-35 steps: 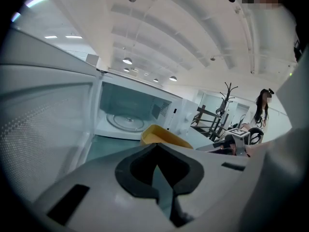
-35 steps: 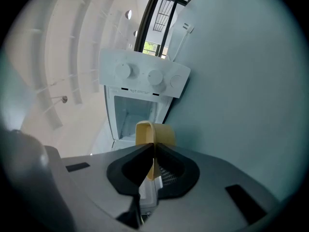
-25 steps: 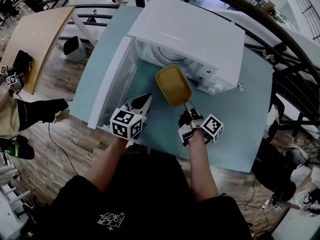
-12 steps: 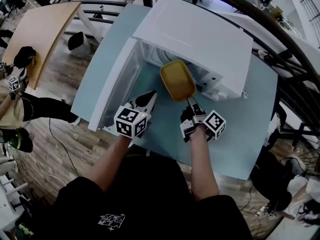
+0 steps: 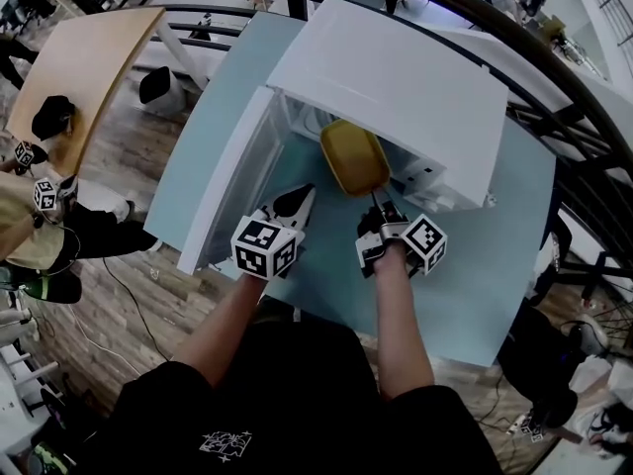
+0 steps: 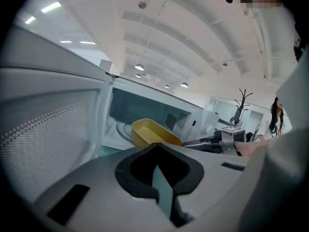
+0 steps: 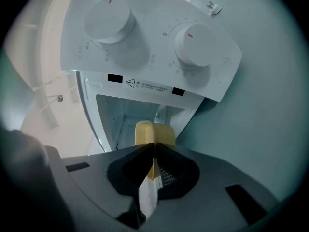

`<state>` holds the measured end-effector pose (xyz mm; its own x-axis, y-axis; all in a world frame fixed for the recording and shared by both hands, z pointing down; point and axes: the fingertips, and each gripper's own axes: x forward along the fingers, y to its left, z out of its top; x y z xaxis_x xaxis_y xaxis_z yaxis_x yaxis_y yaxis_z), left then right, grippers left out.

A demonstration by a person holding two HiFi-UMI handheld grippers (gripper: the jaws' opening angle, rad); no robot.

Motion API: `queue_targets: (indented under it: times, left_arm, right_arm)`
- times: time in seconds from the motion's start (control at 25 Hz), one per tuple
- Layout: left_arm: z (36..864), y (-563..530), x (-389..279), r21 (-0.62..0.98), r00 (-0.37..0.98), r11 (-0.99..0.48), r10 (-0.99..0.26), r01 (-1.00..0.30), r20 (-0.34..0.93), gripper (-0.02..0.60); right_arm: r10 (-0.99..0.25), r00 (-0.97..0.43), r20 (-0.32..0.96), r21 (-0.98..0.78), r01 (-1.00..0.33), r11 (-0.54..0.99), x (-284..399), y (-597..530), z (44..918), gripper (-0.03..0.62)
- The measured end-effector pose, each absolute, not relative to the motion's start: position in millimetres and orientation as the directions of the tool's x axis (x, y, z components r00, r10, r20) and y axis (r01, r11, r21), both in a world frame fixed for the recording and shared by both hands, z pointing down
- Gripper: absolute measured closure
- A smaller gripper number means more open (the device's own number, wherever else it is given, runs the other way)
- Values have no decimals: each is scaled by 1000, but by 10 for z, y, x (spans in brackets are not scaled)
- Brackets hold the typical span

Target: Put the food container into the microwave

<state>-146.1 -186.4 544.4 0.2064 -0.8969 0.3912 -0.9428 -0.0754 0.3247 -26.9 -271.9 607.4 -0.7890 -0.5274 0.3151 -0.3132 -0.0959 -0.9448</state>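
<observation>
White door (image 5: 232, 191) of the microwave (image 5: 396, 77) stands swung wide at the left of the head view. Just beside its lower edge we see the left gripper (image 5: 297, 202), jaws drawn together on nothing, over the teal table (image 5: 465, 265). To its right the yellow food container (image 5: 354, 156) is partway through the opening, far end under the oven's roof and near end out over the sill. Right again, the right gripper (image 5: 378, 209) is clamped on the container's near rim and points into the cavity.

We judge the step in hand to be the insertion itself: the container has reached the mouth but is not yet set down. The next move calls for a steady push deeper until the whole container is inside, then a gentle lowering. Only after that should the jaws part and back out clear of the frame. Held by one edge alone, the container could tip, so we would keep it level.

From the left gripper view we get the container side-on against the cavity, which the oven's top hides from the head view. We cannot tell there whether it touches the floor. From the right gripper view we get the two dials (image 7: 108, 18) and the rim pinched edge-on, but not how far in the container sits
</observation>
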Motion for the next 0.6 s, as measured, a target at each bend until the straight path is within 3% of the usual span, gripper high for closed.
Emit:
queue_targets:
  times: [0.6]
  left_arm:
    - [5440,-2064,-1536,322,172,-46,-911,-946,374,574]
  right_arm:
    - [-579,-760,296,-953,-278,-122,-521,-2988,6095,568]
